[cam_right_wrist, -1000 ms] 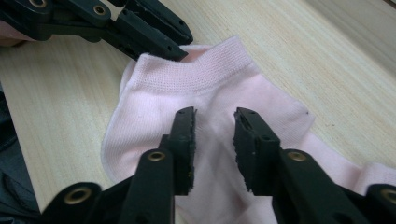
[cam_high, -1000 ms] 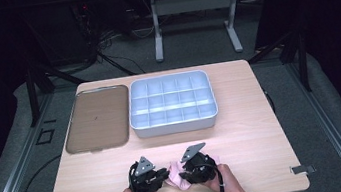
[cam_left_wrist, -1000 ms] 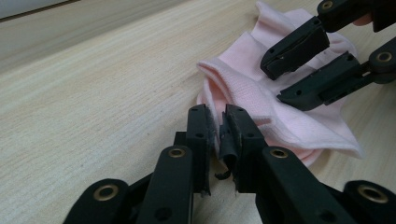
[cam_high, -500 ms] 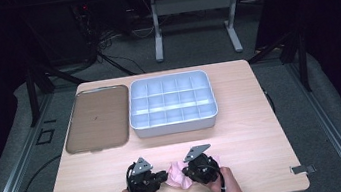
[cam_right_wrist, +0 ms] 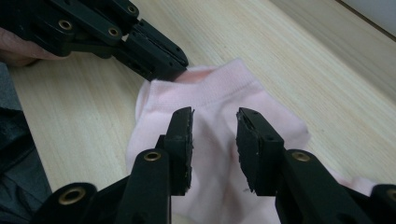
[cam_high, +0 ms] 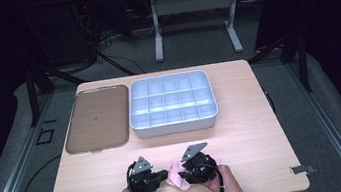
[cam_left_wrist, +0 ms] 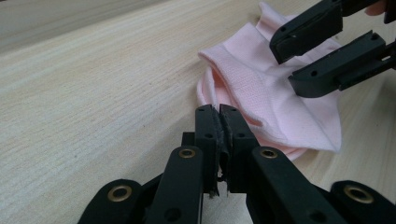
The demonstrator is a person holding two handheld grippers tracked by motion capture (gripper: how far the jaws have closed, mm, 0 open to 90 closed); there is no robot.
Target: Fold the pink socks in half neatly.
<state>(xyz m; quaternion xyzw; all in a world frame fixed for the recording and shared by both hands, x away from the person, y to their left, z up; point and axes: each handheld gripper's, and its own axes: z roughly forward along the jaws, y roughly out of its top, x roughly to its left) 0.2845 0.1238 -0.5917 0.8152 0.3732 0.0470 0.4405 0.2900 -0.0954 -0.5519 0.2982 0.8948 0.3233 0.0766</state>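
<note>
The counter is a light wood-grain top. At its far half stands a pale compartment tray, divided into a grid of cells, with a flat brown lid lying just beside it on the left; the two are near each other but not overlapping.

At the near edge of the counter a pink sock lies flat and partly folded, between the two hand-held grippers. In the left gripper view the sock shows a ribbed cuff turned toward the camera.

The left hand-held gripper rests low at the sock's left edge. In its own view its jaws are pressed together, with the sock's near fold pinched at their tips; the right gripper view shows the same tips meeting the cuff edge.

The right hand-held gripper sits at the sock's right side. Its jaws stand apart, having just been opening, with the sock's fabric lying beneath the gap and neither pad pressing on it.
</note>
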